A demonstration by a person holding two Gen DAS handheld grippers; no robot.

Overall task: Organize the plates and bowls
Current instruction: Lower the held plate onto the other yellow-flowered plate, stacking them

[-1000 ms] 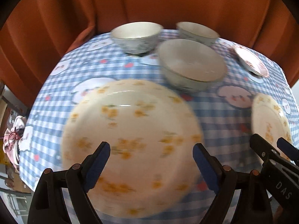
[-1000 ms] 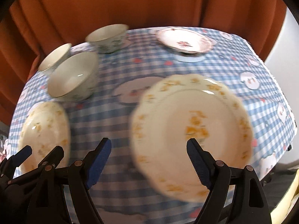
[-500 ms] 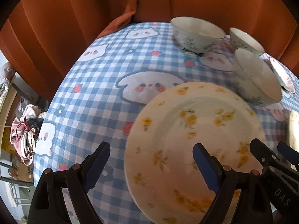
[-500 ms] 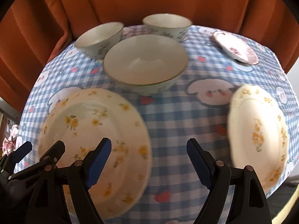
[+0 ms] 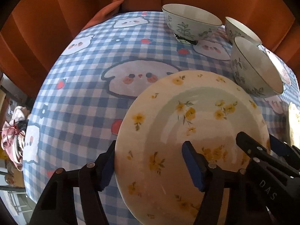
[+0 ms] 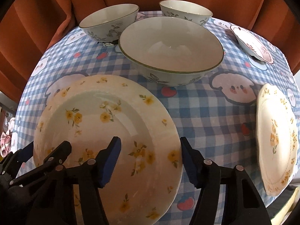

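Scene: a counter (image 6: 196, 116) under a blue checked cloth with cartoon faces, orange curtain behind.
Large plate: a cream plate with yellow flowers (image 6: 105, 131) lies flat near the front edge, left of centre.
Left gripper (image 5: 150, 166): its fingers straddle the plate's left rim, one outside the edge, one over the plate's face; they are closing, and no pad looks pressed on yet.
Right gripper (image 6: 150, 161): its fingers straddle the same plate's right rim in the same way, closing, apparently not yet gripping.
Second plate: a scalloped yellow-flowered plate (image 6: 275, 138) sits well apart at the right edge.
Pink plate: a small pink-patterned plate (image 6: 253, 45) rests at the far right.
Bowls: a big bowl (image 6: 170, 50) stands mid-counter, two smaller bowls (image 6: 110, 22) (image 6: 185, 11) behind it, each separate.
Progress: nothing is stacked; judging by this, the sorting has barely begun, with all plates and bowls left to group.
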